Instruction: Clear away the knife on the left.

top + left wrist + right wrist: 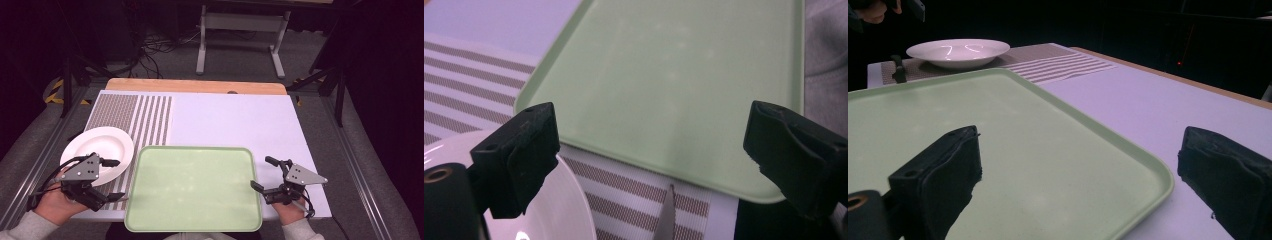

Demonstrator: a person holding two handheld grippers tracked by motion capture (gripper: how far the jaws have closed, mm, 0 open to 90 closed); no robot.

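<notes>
- Centrally, the pale green rectangular plastic tray lies flat on the white-covered table at its near edge, with nothing in it.
- The round white ceramic plate rests just left of the tray on a brown-and-white striped placemat, also holding nothing; whether plate and tray touch cannot be told.
- The left tool hovers over the plate's near rim, jaws spread wide, gripping nothing.
- The right tool sits beside the tray's right edge, jaws spread wide around the tray's near right corner, one over the tray and one over the table.
</notes>
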